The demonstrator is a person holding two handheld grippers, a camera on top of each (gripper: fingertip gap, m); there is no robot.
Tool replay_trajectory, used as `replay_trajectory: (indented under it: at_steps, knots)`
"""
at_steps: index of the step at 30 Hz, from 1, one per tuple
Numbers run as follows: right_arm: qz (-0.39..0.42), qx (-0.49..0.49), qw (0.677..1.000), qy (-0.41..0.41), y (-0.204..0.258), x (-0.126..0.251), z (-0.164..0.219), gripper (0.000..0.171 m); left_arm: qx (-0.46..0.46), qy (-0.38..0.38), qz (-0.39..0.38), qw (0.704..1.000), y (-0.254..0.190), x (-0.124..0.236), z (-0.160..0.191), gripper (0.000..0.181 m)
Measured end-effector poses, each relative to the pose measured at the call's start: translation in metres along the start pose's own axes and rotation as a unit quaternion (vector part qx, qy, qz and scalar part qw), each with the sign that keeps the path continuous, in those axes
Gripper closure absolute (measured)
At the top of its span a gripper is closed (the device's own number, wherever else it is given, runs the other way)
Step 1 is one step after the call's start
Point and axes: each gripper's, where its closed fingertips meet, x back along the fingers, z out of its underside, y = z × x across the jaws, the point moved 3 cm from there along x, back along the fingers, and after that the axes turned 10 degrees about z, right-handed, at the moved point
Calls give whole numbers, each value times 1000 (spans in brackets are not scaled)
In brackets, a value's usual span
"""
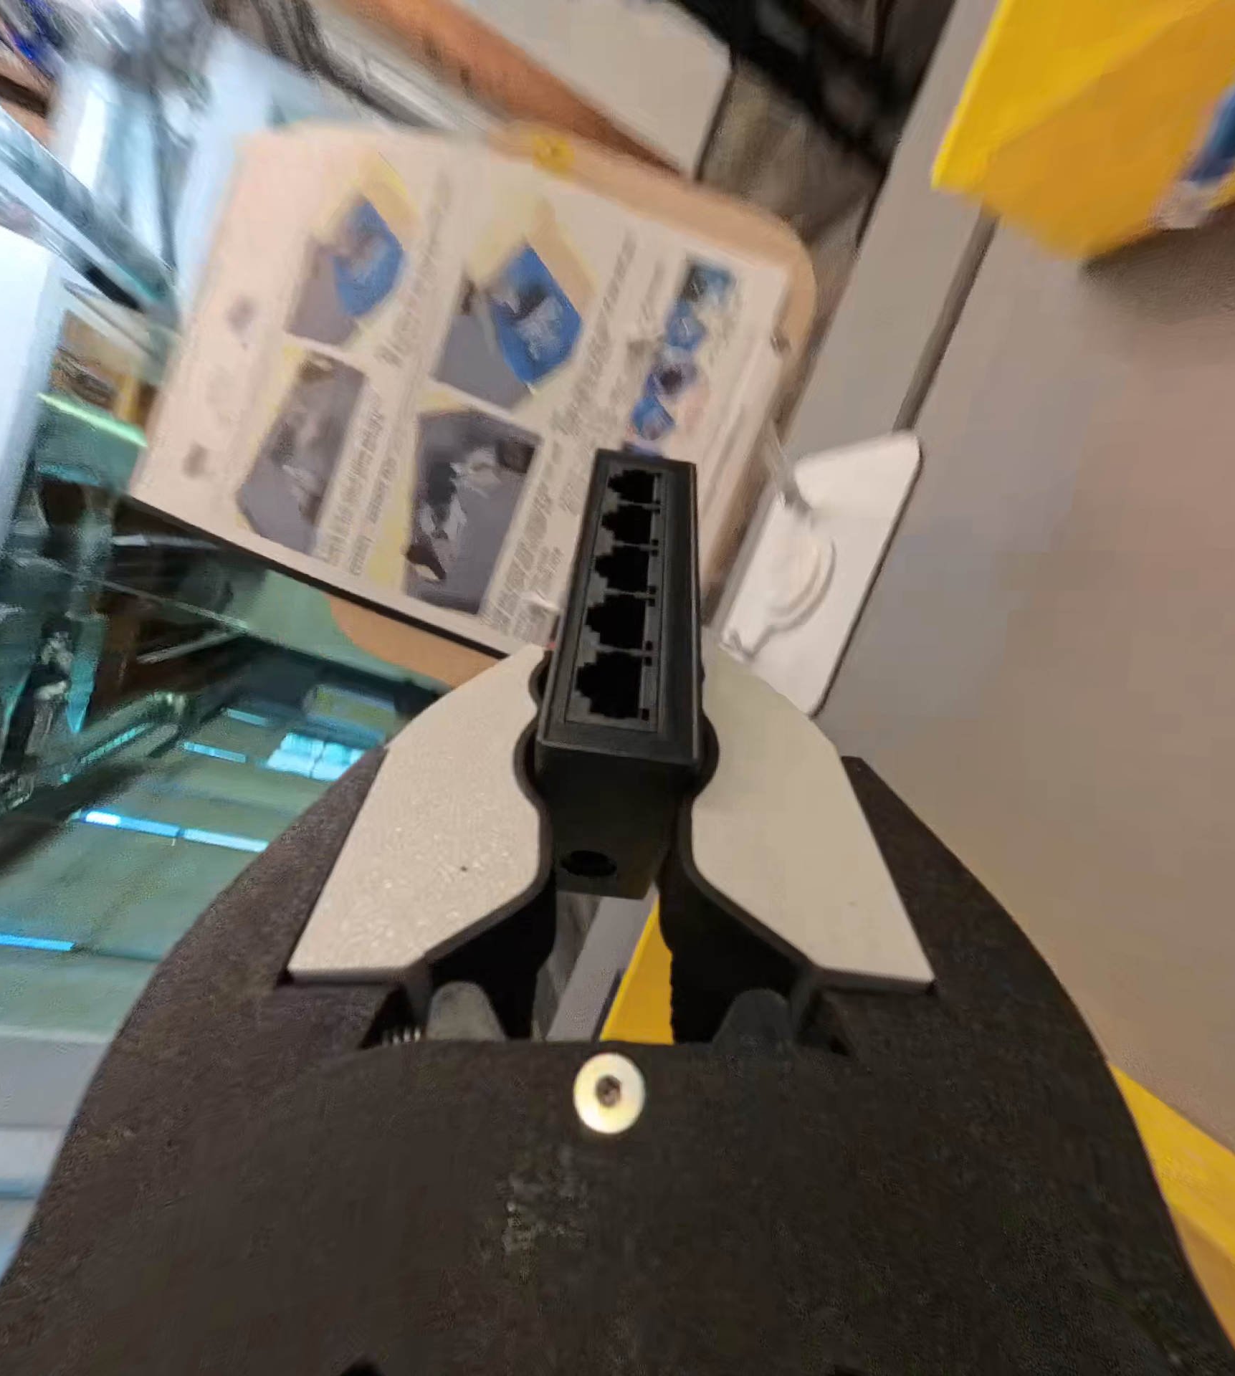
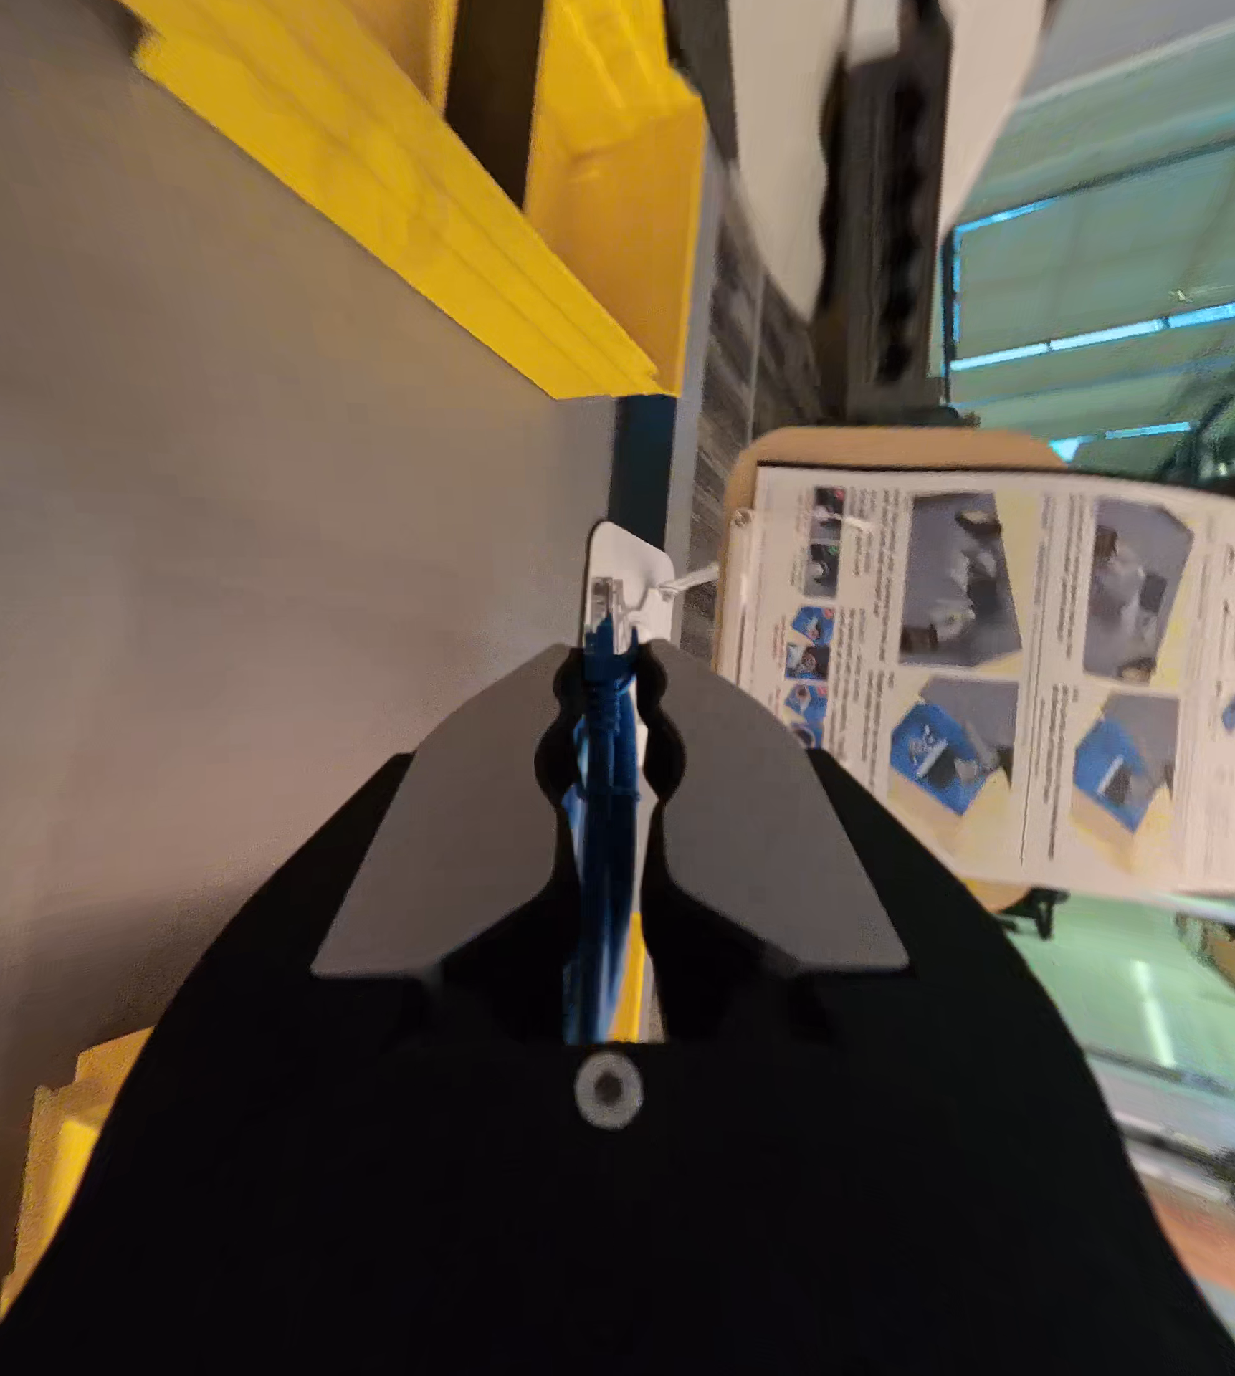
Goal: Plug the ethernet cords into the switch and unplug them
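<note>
In the left wrist view my left gripper [image 1: 621,670] is shut on a black ethernet switch [image 1: 625,618] and holds it in the air. The switch points away along the fingers, its row of several empty ports facing up at the camera. In the right wrist view my right gripper [image 2: 608,655] is shut on a blue ethernet cord [image 2: 603,752]. The cord runs between the fingers and its plug end sticks out just past the tips. Both views are tilted and blurred. Neither view shows the other gripper.
A grey table surface [image 1: 1083,596] carries a white plate with a clear hook [image 1: 823,566], also in the right wrist view [image 2: 625,588]. A clipboard with a printed picture sheet [image 1: 465,387] [image 2: 1009,670] hangs beside it. Yellow bins [image 1: 1135,112] [image 2: 450,186] stand at the table edge. Left tips to right tips: about 15 cm.
</note>
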Motion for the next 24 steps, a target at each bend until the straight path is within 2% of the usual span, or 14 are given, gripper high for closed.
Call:
replay_trajectory:
  at_steps: [2,4,7,11,16,18,21,24]
  knots:
    - [7,-29,1000,11,-8,5,16,156,11,-29,-36,999,15,16,-2,153]
    - [28,-43,998,22,-17,10,29,156,6,2,-35,999,19,15,7,152]
    - [114,-85,986,85,-46,35,62,156,-23,31,-24,999,15,12,13,152]
    - [94,-206,959,173,-42,63,123,156,-47,40,-23,998,8,8,3,152]
    - [-3,-285,916,283,0,58,187,156,-55,31,-13,998,0,6,-7,152]
    - [-82,-314,893,313,28,53,197,156,-57,38,-14,998,0,5,-6,152]
    - [-190,-342,865,315,68,42,204,156,-54,39,-14,998,0,5,-6,152]
    - [-207,-381,856,282,78,27,211,153,-56,45,-14,997,-1,4,-5,152]
